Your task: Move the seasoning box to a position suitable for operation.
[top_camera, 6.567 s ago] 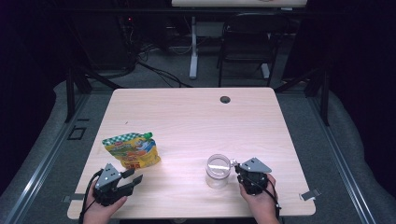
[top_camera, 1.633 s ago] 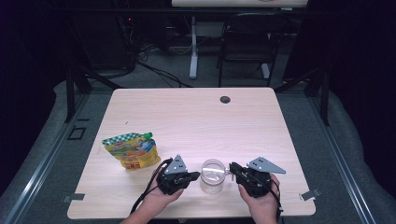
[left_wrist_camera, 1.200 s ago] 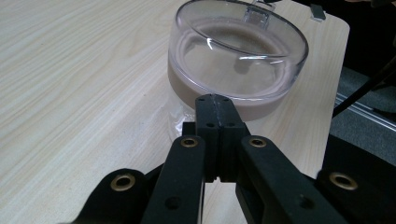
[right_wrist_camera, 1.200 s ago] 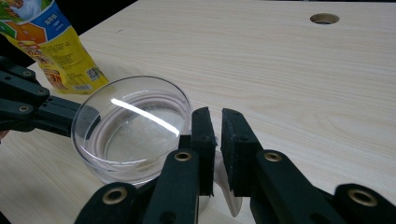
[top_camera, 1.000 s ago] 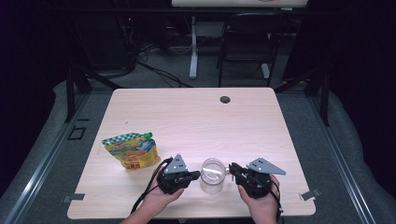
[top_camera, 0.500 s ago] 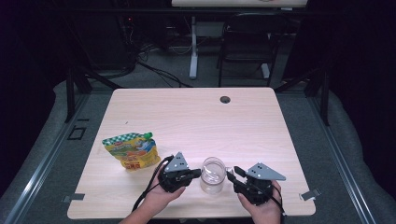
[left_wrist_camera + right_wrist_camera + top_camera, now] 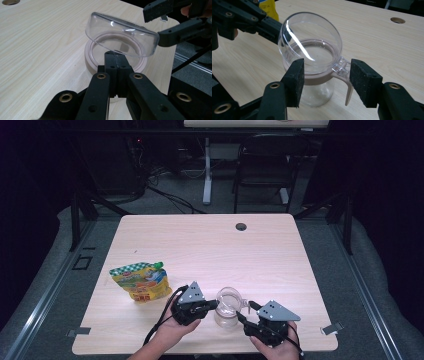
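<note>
In the high view, the clear jar (image 7: pixel 227 310) is standing near the table (image 7: pixel 210 245) front edge, between both grippers, a yellow pouch (image 7: pixel 141 281) lying to its left. In the left gripper view, the left gripper (image 7: pixel 115 56) is pinching shut, apparently on the jar's tan rim (image 7: pixel 90 53), under the tilted clear lid (image 7: pixel 121 37). In the right gripper view, the right gripper (image 7: pixel 326 75) is gaping open around the jar's hinge clasp (image 7: pixel 340 67).

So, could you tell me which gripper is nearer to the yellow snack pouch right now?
Left. The left gripper sits just right of the yellow pouch, shut on the jar's beige rim. The right gripper is farther off, open, beyond the clear jar.
</note>
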Tool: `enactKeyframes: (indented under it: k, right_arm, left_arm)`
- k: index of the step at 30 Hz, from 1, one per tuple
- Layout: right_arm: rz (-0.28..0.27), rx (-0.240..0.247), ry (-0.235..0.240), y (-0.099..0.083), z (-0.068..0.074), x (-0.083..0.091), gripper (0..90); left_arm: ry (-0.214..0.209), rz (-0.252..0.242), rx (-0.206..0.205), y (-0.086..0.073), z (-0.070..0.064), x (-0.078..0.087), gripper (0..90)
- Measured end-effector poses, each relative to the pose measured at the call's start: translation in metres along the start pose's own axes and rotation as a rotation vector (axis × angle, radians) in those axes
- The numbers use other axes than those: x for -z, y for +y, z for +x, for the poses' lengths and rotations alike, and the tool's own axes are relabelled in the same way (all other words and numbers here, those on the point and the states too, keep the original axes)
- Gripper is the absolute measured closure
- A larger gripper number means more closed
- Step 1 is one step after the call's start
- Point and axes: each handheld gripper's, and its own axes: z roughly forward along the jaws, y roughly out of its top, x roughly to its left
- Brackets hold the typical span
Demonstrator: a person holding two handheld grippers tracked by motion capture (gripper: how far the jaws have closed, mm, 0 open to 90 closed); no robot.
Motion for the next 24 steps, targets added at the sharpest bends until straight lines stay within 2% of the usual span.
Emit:
enactKeyframes:
  k: [7, 8, 14, 17, 19, 24]
  right_arm:
    - [0.013, 0.029, 0.012, -0.001, 0.005, -0.002, 44.1]
    - [0.019, 0.052, 0.009, -0.001, 0.009, -0.003, 44.1]
    - [0.034, 0.096, -0.013, 0.0, 0.016, -0.008, 43.8]
    - [0.033, 0.135, -0.047, 0.0, 0.02, -0.013, 42.3]
    - [0.015, 0.134, -0.051, 0.0, 0.021, -0.014, 42.4]
    - [0.009, 0.139, -0.052, 0.0, 0.021, -0.014, 42.4]
  left_arm:
    - [-0.002, -0.006, -0.004, 0.004, -0.001, 0.0, 90.0]
    - [-0.002, -0.007, -0.006, 0.004, -0.001, 0.0, 90.0]
    - [-0.004, -0.007, -0.006, 0.005, -0.002, 0.001, 90.0]
    - [-0.001, -0.003, -0.009, 0.004, -0.002, 0.0, 90.0]
    - [-0.001, -0.002, -0.007, 0.004, -0.002, 0.0, 90.0]
    - [0.0, 0.01, 0.001, 0.001, 0.0, -0.004, 90.0]
